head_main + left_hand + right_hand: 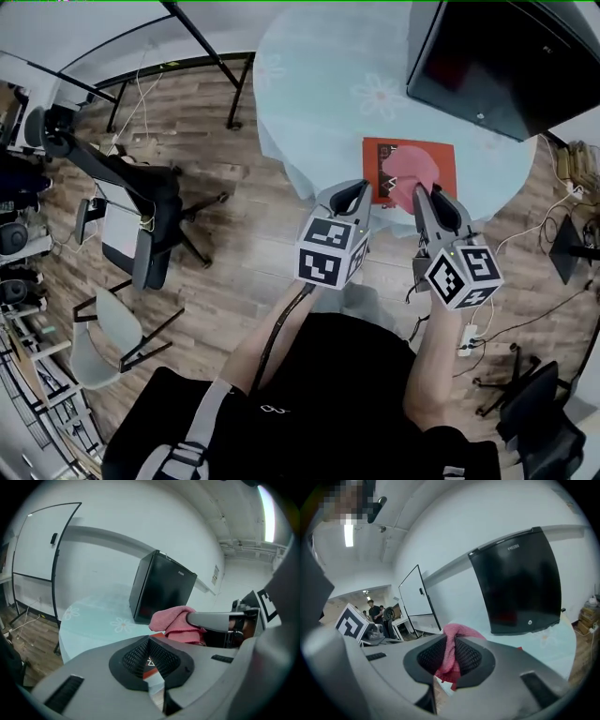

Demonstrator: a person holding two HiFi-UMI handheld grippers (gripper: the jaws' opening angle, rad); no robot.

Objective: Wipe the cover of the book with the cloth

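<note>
A red book lies near the front edge of a round table covered in pale blue. A pink cloth is bunched on the book's cover. My right gripper is shut on the cloth, and the right gripper view shows the pink cloth pinched between the black pads. My left gripper hovers just left of the book's near corner, shut and holding nothing. In the left gripper view the cloth hangs from the right gripper's finger, with a strip of the book below it.
A black mini fridge stands on the table behind the book. Office chairs stand on the wooden floor to the left. A whiteboard is beyond the table. Cables and a power strip lie on the floor at right.
</note>
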